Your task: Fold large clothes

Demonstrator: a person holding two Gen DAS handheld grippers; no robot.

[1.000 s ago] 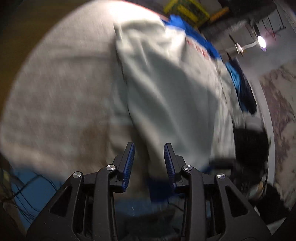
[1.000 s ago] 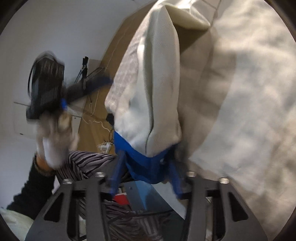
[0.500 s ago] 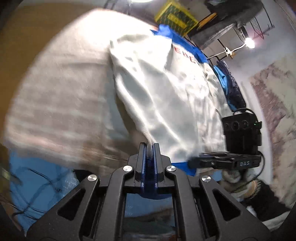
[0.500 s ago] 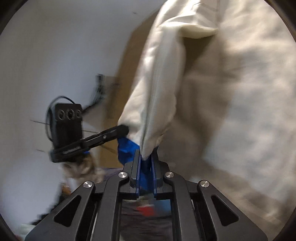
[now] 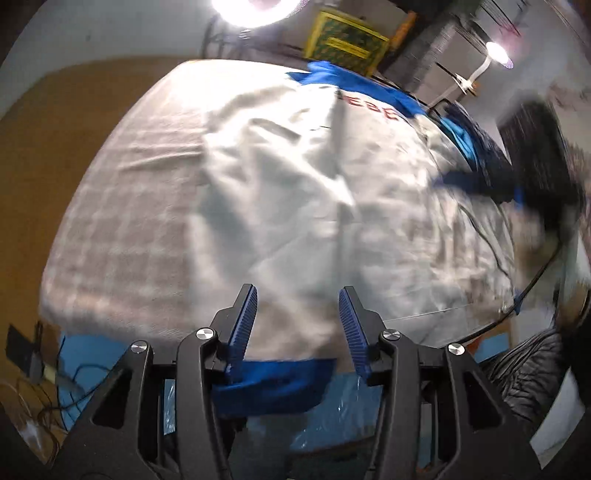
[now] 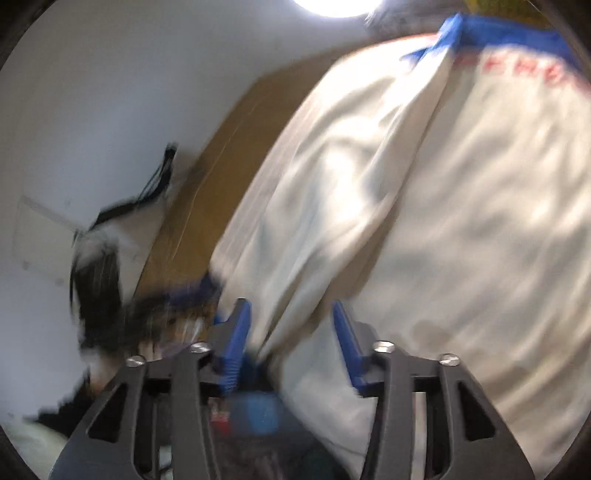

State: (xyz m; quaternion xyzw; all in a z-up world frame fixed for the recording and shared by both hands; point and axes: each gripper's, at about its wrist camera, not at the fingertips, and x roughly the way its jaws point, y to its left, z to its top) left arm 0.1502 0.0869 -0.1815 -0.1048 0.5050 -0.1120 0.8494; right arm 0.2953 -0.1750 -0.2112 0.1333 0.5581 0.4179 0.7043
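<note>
A large white garment (image 5: 314,206) with blue trim and red lettering lies spread on the checked bed cover (image 5: 122,221). Its blue hem (image 5: 273,384) sits just below my left gripper (image 5: 297,325), which is open with the cloth lying loose between the fingers. In the right wrist view the same garment (image 6: 424,221) fills the frame, blurred. My right gripper (image 6: 291,332) is open, with a fold of white cloth between the fingers. The other gripper shows as a dark blur at the right of the left wrist view (image 5: 535,177).
A wooden floor (image 5: 44,147) lies left of the bed. A yellow crate (image 5: 347,40) and dark blue clothes (image 5: 476,147) lie beyond the bed's far end. Cables (image 5: 48,384) hang at the lower left. A bright lamp (image 5: 258,7) shines above.
Both grippers were shut on the garment's hem half a second ago and now stand open. The garment has dropped onto the bed, spread wider.
</note>
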